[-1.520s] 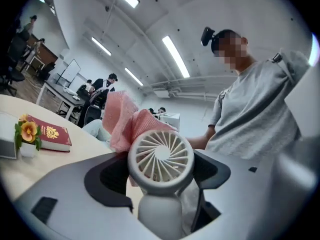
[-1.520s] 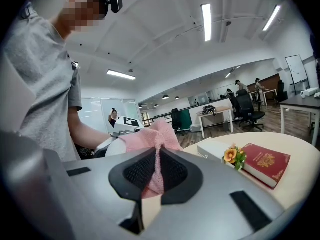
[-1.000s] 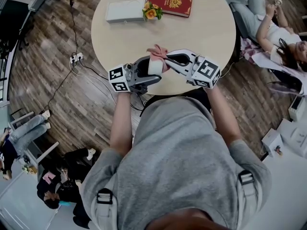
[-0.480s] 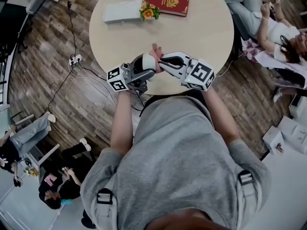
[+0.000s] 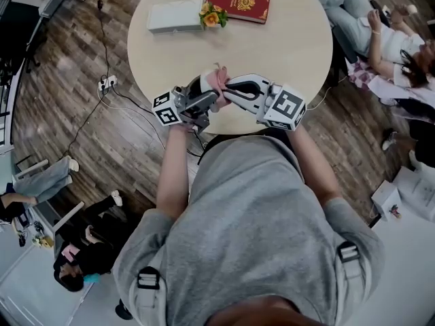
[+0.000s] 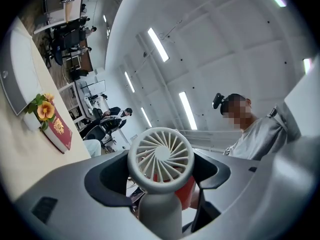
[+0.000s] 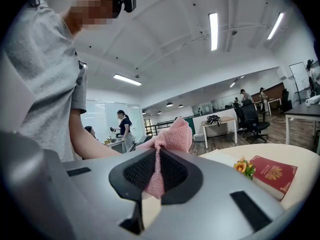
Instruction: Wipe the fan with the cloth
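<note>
The left tool [image 5: 202, 98] is closed on a small white fan [image 6: 160, 154], its 2 jaws pressed against either side of the fan just below the round slatted head. The fan stands upright between them, with its grille facing the left gripper view's camera. The right tool [image 7: 157, 176] is shut on a pink cloth [image 7: 169, 136]. The cloth is pinched between the 2 black ribbed pads [image 7: 139, 170], and a bunched tuft stands up above them.

In the head view both tools meet tip to tip over the near edge of the round beige desk [image 5: 285, 43], close in front of the person's chest. The cloth lies against the far side of the fan's head, and pink shows through the slats in the left gripper view.

On the far side of the desk, well apart from the tools, lie a white box [image 5: 175, 15] to the left and a red book [image 5: 240, 3] to the right. A small bunch of orange flowers [image 5: 215, 15] sits between them.
</note>
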Tool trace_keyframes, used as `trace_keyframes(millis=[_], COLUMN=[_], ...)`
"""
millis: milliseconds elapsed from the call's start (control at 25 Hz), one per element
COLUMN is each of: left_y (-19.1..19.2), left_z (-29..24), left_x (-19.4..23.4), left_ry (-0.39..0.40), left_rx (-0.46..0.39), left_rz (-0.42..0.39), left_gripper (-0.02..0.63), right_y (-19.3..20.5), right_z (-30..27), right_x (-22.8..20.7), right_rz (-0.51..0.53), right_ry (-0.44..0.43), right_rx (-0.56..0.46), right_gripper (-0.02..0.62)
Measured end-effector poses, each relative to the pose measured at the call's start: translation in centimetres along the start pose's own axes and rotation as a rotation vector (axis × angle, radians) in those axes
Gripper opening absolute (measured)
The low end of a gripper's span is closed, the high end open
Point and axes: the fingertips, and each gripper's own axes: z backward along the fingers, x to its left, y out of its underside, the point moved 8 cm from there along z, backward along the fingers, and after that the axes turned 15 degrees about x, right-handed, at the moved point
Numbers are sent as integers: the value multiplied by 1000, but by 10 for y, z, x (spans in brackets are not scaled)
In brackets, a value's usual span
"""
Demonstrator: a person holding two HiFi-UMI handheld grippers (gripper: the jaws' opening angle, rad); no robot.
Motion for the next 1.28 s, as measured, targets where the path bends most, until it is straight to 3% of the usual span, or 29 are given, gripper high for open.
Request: trace_keyframes(millis=[240, 600, 920, 1120, 1280], left_y=[3, -5, -11, -13, -8], left_z=[-12, -23, -19, -15, -16], left_x=[0, -7, -1, -2, -2], left_ry=[75, 199, 175, 145, 133], left_rx=[21, -13, -53, -46, -34], left_rz=[43, 70, 66, 61, 67], left_gripper=[376, 376, 376, 376, 376], right_y=[-7, 1, 1, -10, -9], right_z=[11, 19, 8, 7, 12], right_x=[-16, -19, 0, 11, 7], right_rz=[-10, 4, 48, -5, 51], right_ry=[95, 190, 119, 60, 46], right_rx=[-47, 15, 66, -8, -40], right_gripper=[28, 28, 28, 28, 28])
